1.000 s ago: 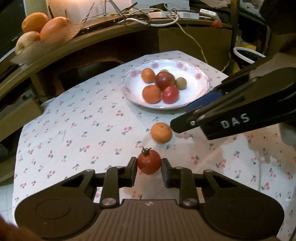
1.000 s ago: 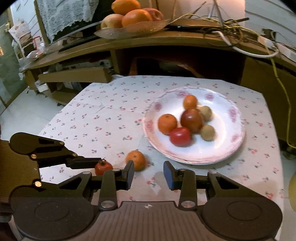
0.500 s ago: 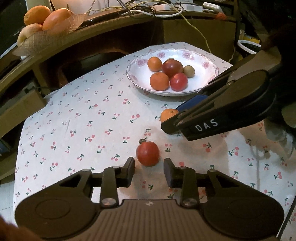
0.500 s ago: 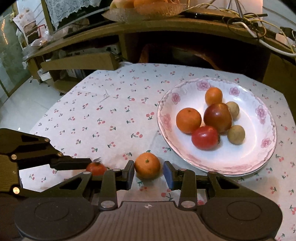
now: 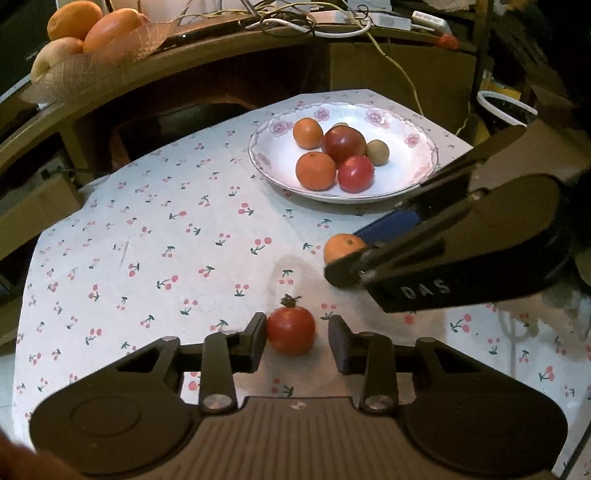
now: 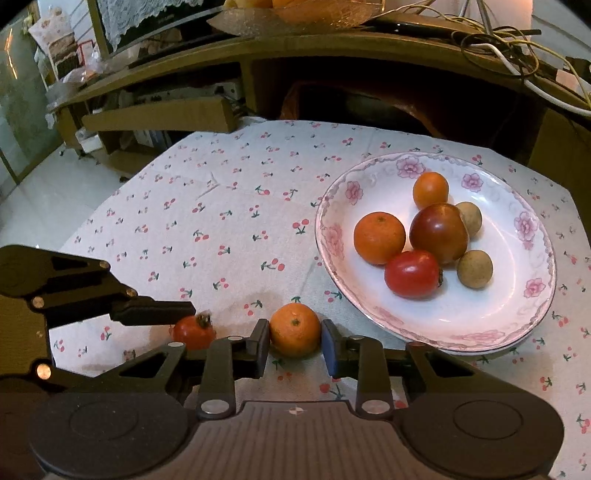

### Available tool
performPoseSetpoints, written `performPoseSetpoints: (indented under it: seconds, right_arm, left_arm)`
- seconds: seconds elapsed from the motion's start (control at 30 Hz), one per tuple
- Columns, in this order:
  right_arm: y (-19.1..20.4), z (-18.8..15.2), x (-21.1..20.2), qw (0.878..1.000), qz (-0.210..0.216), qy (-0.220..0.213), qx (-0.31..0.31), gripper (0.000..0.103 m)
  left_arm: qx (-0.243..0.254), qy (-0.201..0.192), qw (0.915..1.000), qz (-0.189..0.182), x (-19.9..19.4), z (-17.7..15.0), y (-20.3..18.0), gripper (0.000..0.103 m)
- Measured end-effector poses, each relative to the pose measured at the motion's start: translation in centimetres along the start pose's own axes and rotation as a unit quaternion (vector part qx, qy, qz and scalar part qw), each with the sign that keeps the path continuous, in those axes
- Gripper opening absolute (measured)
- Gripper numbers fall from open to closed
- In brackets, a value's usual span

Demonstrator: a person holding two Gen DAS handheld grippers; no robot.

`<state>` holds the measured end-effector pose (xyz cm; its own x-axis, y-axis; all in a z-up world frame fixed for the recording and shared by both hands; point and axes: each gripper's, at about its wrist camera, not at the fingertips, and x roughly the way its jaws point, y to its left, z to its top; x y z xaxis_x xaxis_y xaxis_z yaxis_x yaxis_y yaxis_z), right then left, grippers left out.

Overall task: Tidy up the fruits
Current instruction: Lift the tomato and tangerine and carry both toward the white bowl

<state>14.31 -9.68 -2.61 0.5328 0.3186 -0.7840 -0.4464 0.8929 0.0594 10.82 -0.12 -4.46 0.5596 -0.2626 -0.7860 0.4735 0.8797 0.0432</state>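
Note:
A small red tomato (image 5: 291, 330) with a stem lies on the cherry-print tablecloth between the fingers of my left gripper (image 5: 297, 338), which is open, with a gap on the right side. A small orange (image 6: 294, 329) lies on the cloth between the fingers of my right gripper (image 6: 294, 345), which is open and close around it. The orange also shows in the left wrist view (image 5: 343, 248), partly hidden behind the right gripper. The tomato shows in the right wrist view (image 6: 194, 331) beside the left gripper's finger. A white flowered plate (image 6: 517, 306) holds several fruits.
A wooden shelf (image 5: 184, 62) rises behind the table with a fruit basket (image 5: 85, 33) and cables (image 5: 314, 22) on it. Cardboard boxes (image 6: 159, 116) and open floor lie to the left of the table.
My left gripper let go of the tomato, opened, and now sits around it on the cloth. My right gripper moved forward and down until its fingers came around the orange.

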Motion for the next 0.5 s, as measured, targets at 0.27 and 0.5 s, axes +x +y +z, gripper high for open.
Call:
performPoseSetpoints:
  seconds: [0.27, 0.5]
  right_arm:
    - [-0.4, -2.4, -3.2, 1.0, -0.016, 0.005, -0.005, 0.029]
    - [-1.3, -6.4, -5.7, 0.998, -0.056, 0.016, 0.022, 0.029]
  left_arm:
    - [0.019, -0.016, 0.9994, -0.024, -2.0, -0.1, -1.2, 0.038]
    - [0.062, -0.022, 0.9978, -0.013, -2.1, 0.1, -3.1, 0.038]
